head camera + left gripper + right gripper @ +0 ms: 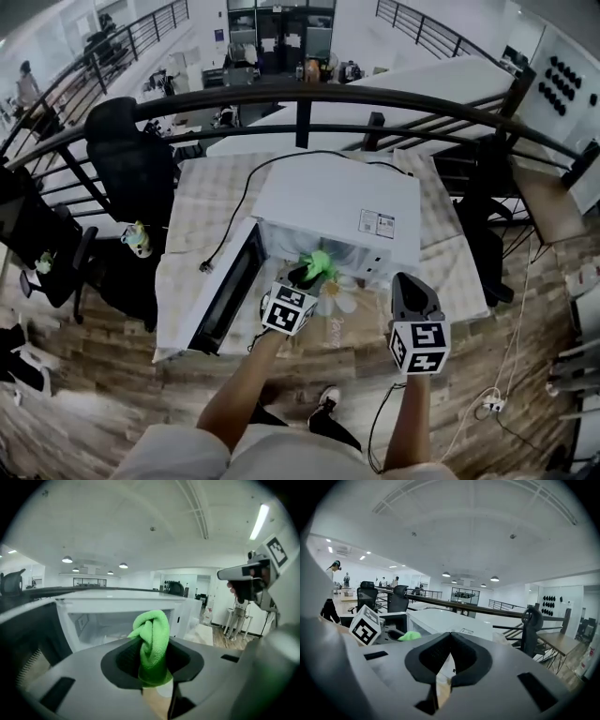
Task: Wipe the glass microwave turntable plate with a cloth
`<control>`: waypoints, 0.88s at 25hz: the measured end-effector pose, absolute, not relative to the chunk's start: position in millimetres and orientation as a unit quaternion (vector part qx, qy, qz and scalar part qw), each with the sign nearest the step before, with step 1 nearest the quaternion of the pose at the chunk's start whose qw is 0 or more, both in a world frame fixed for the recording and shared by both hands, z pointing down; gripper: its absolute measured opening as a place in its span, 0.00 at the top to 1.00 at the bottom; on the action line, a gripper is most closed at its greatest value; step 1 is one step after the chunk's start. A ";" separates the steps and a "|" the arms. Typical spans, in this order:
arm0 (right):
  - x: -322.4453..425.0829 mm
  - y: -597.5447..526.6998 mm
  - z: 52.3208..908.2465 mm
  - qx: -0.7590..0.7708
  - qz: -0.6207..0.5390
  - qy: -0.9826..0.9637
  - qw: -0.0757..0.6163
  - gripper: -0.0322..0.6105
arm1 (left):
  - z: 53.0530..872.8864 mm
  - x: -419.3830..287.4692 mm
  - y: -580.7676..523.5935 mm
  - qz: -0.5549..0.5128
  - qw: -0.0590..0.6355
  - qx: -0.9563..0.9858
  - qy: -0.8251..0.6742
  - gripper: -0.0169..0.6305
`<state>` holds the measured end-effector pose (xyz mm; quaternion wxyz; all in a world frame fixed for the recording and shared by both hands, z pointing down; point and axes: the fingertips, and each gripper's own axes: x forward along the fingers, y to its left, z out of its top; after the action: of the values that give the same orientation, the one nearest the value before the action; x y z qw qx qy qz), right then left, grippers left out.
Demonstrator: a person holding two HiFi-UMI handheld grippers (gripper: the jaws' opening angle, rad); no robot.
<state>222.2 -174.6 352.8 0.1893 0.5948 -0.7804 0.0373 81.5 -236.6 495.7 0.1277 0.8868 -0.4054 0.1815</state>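
Observation:
A white microwave (337, 211) stands on the table with its door (225, 291) swung open to the left. My left gripper (307, 276) is shut on a bunched green cloth (323, 262) just in front of the oven's open cavity (101, 620). In the left gripper view the cloth (152, 639) stands up between the jaws of the left gripper (153, 670). I cannot make out the glass plate inside. My right gripper (409, 281) hangs to the right of the microwave, shut and empty; in its own view the right gripper (440, 674) points past the microwave (450, 620).
The table (450, 272) has a pale patterned cover. A black power cord (239, 202) runs over the table's left part. A black railing (300, 98) crosses behind, and office chairs (131, 159) stand at the left. Wooden floor lies below the table's near edge.

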 end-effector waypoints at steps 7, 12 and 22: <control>186.0 -157.7 303.0 0.578 -0.017 -0.794 0.189 0.93 | 383.2 29.1 -204.2 0.109 0.054 0.898 -0.422 0.77; 162.9 -153.7 278.7 0.566 -0.029 -0.807 0.166 0.93 | 323.7 -4.8 -196.1 0.079 0.004 0.895 -0.438 0.77; 133.3 -158.9 238.6 0.551 -0.076 -0.816 0.157 0.93 | 258.7 -43.4 -188.9 0.055 -0.056 0.883 -0.463 0.77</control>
<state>133.3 -158.9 238.6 0.1569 0.5505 -0.8164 -0.0764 -43.4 -188.9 258.7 -0.0557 0.8828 -0.4632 0.0547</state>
